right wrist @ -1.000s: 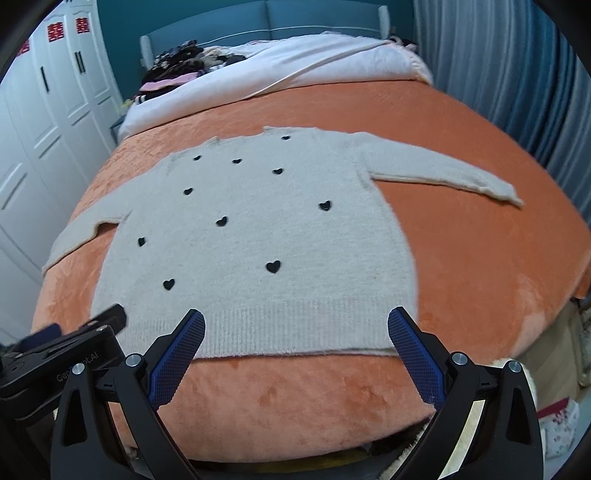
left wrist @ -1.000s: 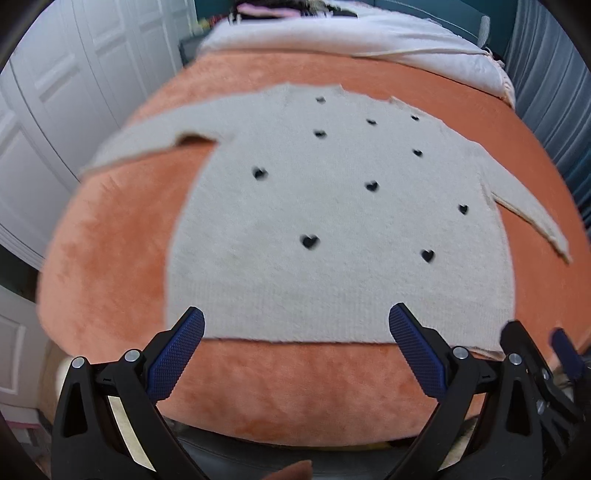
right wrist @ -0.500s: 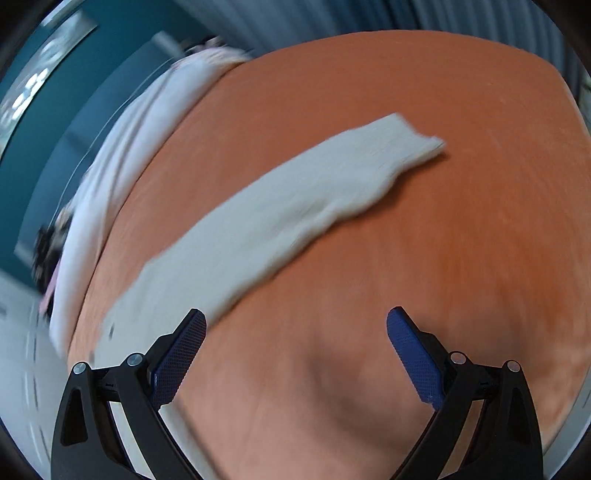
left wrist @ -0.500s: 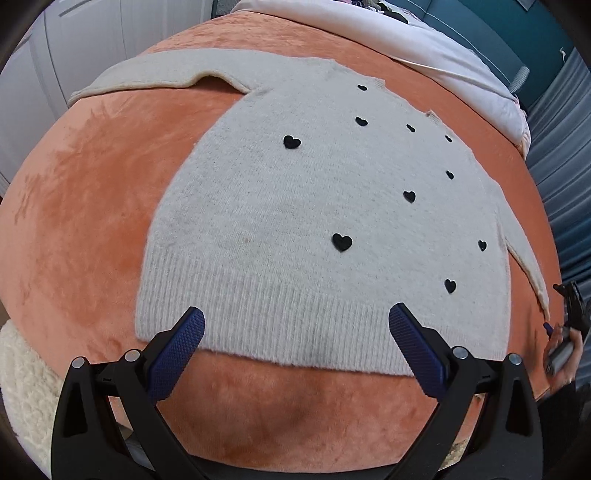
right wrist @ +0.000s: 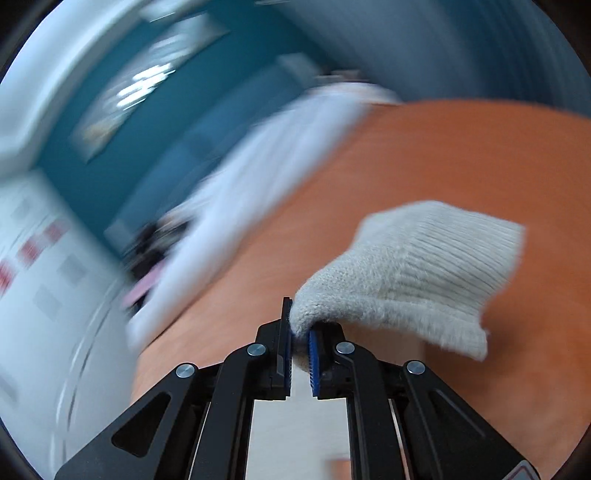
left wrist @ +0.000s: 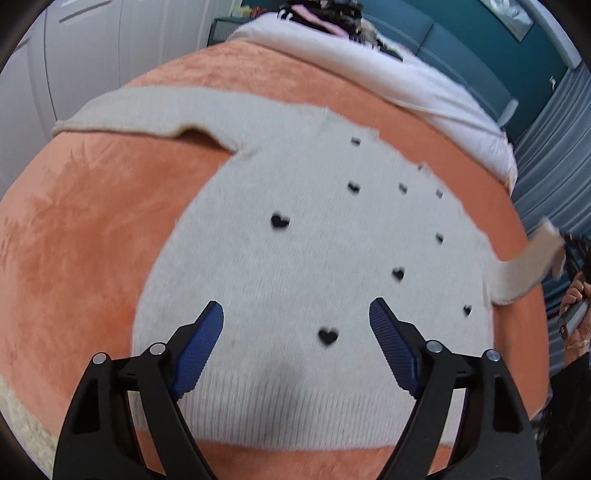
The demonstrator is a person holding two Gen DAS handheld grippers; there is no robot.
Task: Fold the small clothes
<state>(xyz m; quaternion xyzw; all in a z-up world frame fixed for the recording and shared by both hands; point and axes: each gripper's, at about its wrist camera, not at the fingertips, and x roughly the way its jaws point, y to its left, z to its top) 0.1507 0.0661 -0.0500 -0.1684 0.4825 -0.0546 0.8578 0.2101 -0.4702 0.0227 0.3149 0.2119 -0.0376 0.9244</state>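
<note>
R tongs (right wrist: 301, 345): clamped on cuff (right wrist: 424, 273), thin edge bite, may slip.
L tongs (left wrist: 295, 332): apart, closing over sweater (left wrist: 295, 258), could bunch hem on bed (left wrist: 81, 229).

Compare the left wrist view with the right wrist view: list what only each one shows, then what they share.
Only the left wrist view: the sweater body with its black hearts, the other sleeve lying flat, and the left gripper, its jaws closing with nothing pinched between them.

Only the right wrist view: the right gripper shut on the sleeve cuff, seen close up.

Both: the orange blanket, the white bedding, the teal wall, and that lifted cuff, small at the left view's right edge.
</note>
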